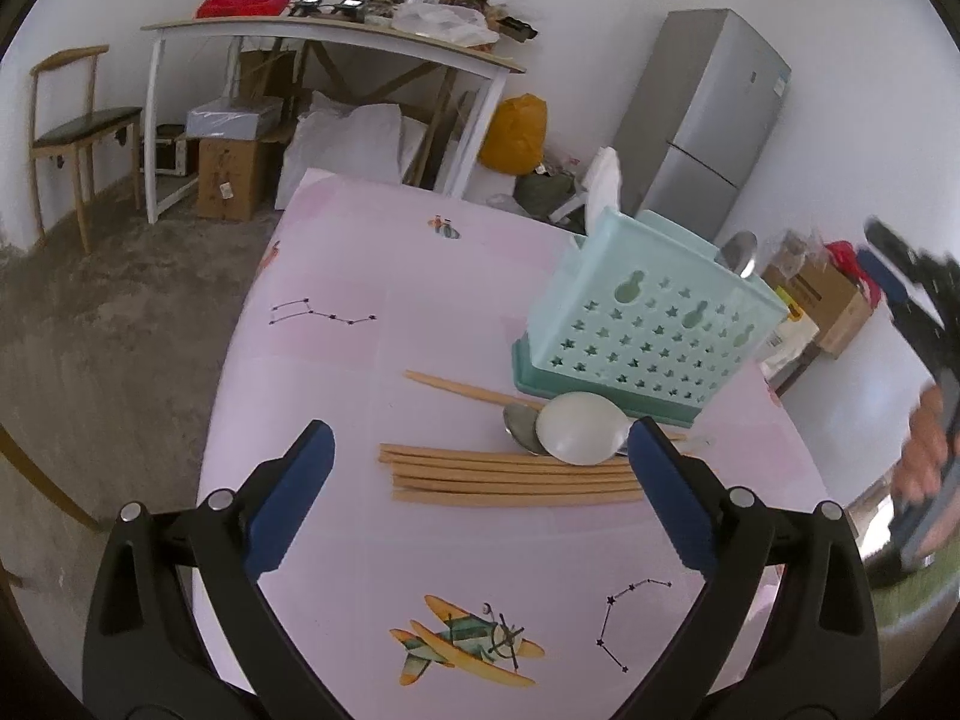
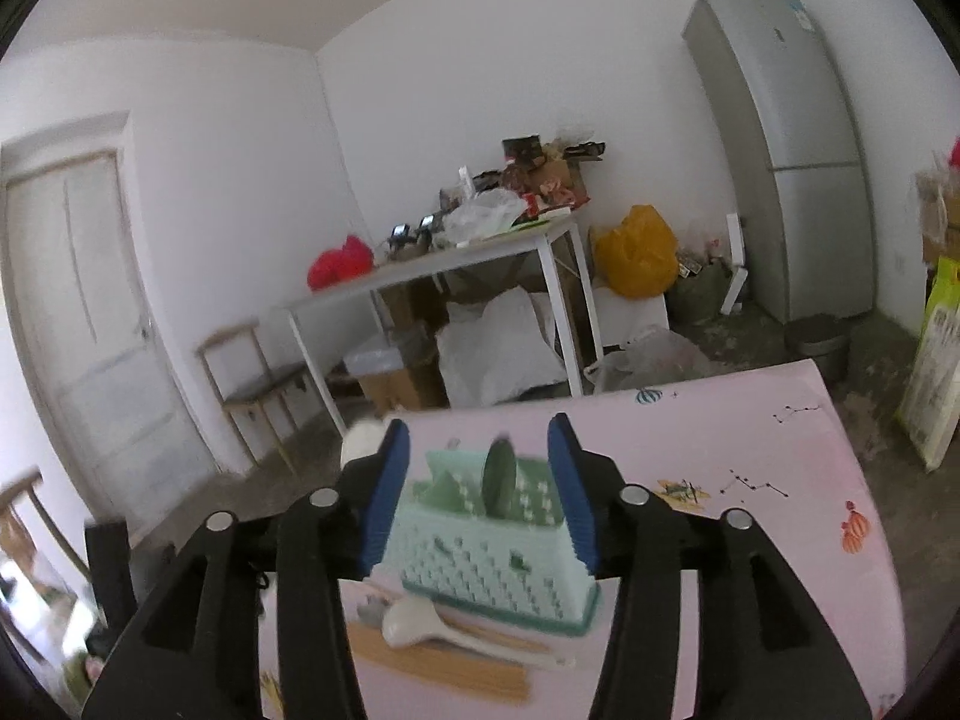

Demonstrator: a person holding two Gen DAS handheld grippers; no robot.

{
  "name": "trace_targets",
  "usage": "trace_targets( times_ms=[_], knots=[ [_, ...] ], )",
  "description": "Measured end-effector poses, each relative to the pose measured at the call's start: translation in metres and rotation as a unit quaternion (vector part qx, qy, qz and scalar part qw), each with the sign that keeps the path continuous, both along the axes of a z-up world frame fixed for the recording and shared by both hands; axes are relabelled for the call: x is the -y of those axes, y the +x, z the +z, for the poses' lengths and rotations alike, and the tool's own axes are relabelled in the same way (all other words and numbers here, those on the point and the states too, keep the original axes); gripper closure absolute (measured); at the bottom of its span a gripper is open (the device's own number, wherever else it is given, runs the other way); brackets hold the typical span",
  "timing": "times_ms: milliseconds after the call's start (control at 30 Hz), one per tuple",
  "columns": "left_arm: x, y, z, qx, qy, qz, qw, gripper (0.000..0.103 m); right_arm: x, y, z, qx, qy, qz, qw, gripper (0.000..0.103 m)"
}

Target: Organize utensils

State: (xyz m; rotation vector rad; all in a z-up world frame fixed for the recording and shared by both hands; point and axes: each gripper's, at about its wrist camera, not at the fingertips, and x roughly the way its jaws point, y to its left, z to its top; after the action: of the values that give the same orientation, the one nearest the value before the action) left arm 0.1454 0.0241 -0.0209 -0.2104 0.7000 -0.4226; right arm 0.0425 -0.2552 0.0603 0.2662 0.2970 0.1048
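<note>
My left gripper (image 1: 480, 450) gaped wide over the chopsticks (image 1: 510, 477) (nothing held). My right gripper (image 2: 480, 492) stood half-open, empty, facing the mint utensil caddy (image 2: 498, 558).

I see a mint-green star-punched caddy (image 1: 648, 324), tan chopsticks (image 1: 510, 477), a white spoon (image 1: 579, 427), and a pink desk (image 1: 360, 360) printed with constellations.

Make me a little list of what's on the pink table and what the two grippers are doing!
table: pink cloth with plane and star drawings
basket: mint green caddy, upright, a metal spoon standing in it
chopsticks: wooden bundle lying flat in front of the basket
spoons on table: white spoon resting over a metal one
left gripper: open, empty, above the chopsticks
right gripper: open, holding nothing
</note>
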Motion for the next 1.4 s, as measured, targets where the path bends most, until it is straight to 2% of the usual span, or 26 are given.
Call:
trace_targets(
  times_ms=[133, 333, 467, 633, 733, 967, 1400],
  knots=[
    [-0.004, 0.003, -0.001, -0.006, 0.011, 0.026, 0.9996, 0.008, -0.026, -0.004, -0.023, -0.038, -0.052, 0.024, 0.998, 0.047],
    [-0.009, 0.006, -0.008, -0.024, -0.003, 0.031, 0.9992, 0.008, -0.073, 0.016, -0.069, -0.108, -0.144, 0.07, 0.981, 0.048],
    [-0.011, 0.007, -0.01, -0.019, -0.012, 0.018, 0.9996, 0.008, -0.098, 0.031, -0.096, -0.136, -0.232, 0.079, 0.96, 0.049],
    [-0.013, 0.005, -0.011, 0.001, -0.013, 0.008, 0.9999, 0.008, -0.122, 0.048, -0.123, -0.17, -0.327, 0.09, 0.925, 0.062],
    [-0.013, 0.005, -0.013, 0.005, -0.012, 0.002, 0.9999, 0.008, -0.132, 0.052, -0.133, -0.178, -0.368, 0.089, 0.908, 0.068],
    [-0.014, 0.005, -0.015, 0.006, -0.014, -0.002, 0.9999, 0.008, -0.141, 0.055, -0.148, -0.198, -0.418, 0.09, 0.882, 0.074],
    [-0.016, 0.006, -0.019, 0.007, -0.011, 0.001, 0.9999, 0.008, -0.168, 0.069, -0.152, -0.185, -0.465, 0.116, 0.858, 0.08]
  ],
)
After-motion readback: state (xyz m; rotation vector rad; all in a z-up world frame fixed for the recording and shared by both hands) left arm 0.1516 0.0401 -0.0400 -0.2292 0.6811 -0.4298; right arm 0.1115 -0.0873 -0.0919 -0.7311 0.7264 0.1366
